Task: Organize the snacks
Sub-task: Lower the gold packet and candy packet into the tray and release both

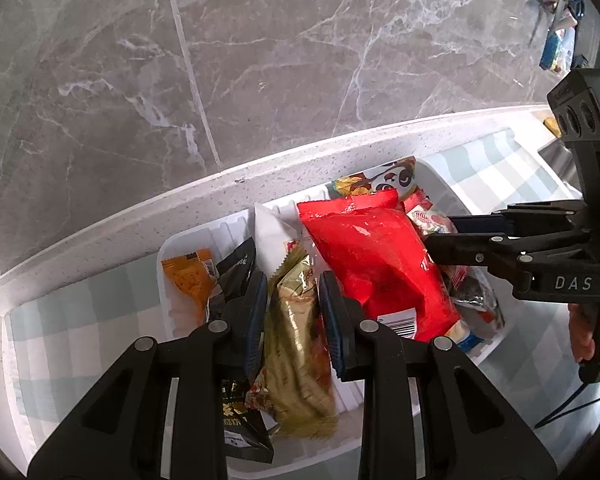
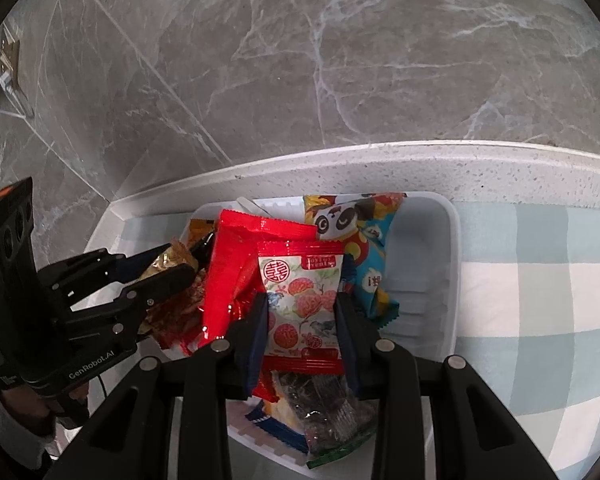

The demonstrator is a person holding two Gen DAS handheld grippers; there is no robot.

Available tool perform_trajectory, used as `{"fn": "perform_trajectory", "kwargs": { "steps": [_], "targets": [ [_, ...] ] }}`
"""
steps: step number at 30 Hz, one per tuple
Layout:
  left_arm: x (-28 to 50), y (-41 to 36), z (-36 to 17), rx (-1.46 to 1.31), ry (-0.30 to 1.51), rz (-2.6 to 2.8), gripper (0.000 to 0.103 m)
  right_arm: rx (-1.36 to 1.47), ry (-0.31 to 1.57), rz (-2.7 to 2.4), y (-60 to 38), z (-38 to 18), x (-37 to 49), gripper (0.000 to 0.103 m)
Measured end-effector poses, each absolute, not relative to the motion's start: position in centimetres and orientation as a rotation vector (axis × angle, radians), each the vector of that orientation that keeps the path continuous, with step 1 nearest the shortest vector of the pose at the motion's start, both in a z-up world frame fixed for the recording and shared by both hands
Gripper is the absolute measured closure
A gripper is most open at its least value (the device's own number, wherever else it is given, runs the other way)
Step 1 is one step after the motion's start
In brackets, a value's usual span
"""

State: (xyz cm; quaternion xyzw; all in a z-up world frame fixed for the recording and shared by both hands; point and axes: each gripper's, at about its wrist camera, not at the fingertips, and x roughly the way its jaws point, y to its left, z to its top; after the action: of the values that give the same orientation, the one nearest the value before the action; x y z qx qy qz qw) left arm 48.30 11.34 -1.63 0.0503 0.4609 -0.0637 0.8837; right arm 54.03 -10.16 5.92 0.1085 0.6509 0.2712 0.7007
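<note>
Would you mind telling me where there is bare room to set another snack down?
Bare floor shows in the white tray at its right end, between the panda packet and the right wall. The checkered cloth right of the tray is bare too. The middle and left are crowded: red bag, gold packet, both grippers.

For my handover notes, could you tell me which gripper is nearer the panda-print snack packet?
Right. The right gripper straddles a lychee-print packet just beside the panda-print snack packet; the left gripper sits beyond the big red bag.
</note>
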Motion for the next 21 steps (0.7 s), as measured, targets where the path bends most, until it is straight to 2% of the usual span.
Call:
{"fn": "perform_trajectory", "kwargs": {
  "steps": [21],
  "targets": [
    [48.63, 10.62, -2.19, 0.134, 0.95, -0.108, 0.077, 0.185, 1.435, 0.59, -10.37, 6.01, 53.9, 0.063]
  ]
}}
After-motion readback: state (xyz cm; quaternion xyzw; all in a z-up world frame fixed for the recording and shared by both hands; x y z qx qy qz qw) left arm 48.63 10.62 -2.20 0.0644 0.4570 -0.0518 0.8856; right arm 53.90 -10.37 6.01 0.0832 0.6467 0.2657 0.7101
